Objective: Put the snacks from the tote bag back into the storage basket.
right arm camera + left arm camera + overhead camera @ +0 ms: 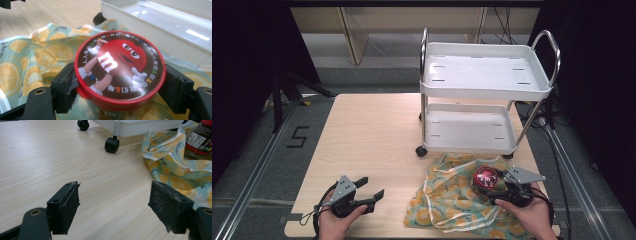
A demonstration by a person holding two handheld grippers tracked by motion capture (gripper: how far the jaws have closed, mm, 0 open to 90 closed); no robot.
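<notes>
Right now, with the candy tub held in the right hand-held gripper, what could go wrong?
The right hand-held gripper pinches the round candy tub just under its lid, so it might slip or twist. The lemon cloth below is crumpled and could snag. The cart stands close, so a lift could knock it.

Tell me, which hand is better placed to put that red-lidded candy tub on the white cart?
The right gripper: it already clamps the candy tub beside the cart. The left gripper is open over bare table.
</notes>
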